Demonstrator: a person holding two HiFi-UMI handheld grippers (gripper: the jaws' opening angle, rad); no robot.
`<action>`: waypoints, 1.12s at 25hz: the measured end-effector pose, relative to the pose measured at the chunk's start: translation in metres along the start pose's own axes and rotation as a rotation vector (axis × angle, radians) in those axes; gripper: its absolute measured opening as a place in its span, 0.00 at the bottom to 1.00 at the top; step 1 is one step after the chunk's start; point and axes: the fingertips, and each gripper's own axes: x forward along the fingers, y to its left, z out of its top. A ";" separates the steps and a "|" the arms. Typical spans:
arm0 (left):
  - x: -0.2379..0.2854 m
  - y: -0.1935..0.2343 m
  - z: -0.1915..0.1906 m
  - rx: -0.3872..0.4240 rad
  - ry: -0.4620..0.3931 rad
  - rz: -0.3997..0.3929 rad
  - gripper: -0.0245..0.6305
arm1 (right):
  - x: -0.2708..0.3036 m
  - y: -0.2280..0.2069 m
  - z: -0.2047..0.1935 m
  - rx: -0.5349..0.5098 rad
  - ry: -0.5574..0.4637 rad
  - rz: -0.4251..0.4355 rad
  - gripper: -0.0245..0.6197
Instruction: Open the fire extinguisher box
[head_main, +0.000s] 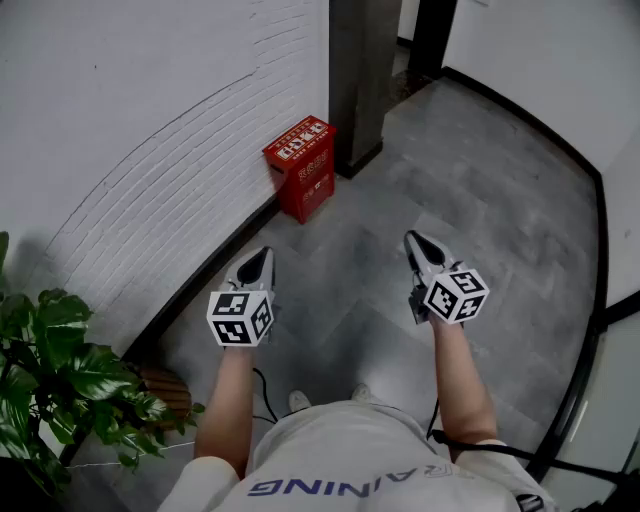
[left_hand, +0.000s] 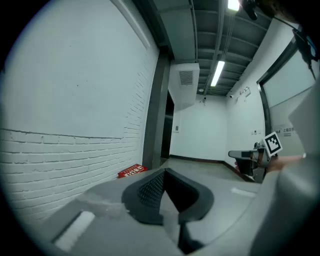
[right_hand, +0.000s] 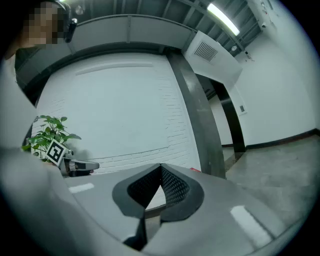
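The red fire extinguisher box (head_main: 301, 165) stands on the grey floor against the white brick wall, right beside a dark pillar (head_main: 356, 80), with its lid down. My left gripper (head_main: 263, 256) and right gripper (head_main: 413, 240) hover in the air well short of the box, both pointing toward it and holding nothing. Both pairs of jaws are shut, tips touching. In the left gripper view the box (left_hand: 131, 171) shows as a red strip low by the wall, beyond the left gripper (left_hand: 164, 170). The right gripper (right_hand: 160, 165) points at the wall, and only a red sliver of the box (right_hand: 195, 170) shows.
A leafy potted plant (head_main: 48, 370) stands at the lower left by the wall. A black baseboard (head_main: 205, 272) runs along the wall. A dark frame (head_main: 592, 300) borders the floor on the right. A doorway (left_hand: 168, 130) opens past the pillar.
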 end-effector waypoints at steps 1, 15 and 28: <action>0.003 -0.005 -0.001 -0.002 0.001 0.002 0.05 | -0.003 -0.006 0.001 0.000 -0.001 0.000 0.05; 0.050 -0.068 -0.012 0.028 0.043 0.028 0.05 | -0.030 -0.089 -0.004 0.067 -0.024 0.019 0.05; 0.203 -0.028 0.004 -0.032 0.035 -0.013 0.05 | 0.078 -0.167 -0.002 -0.050 0.074 -0.001 0.05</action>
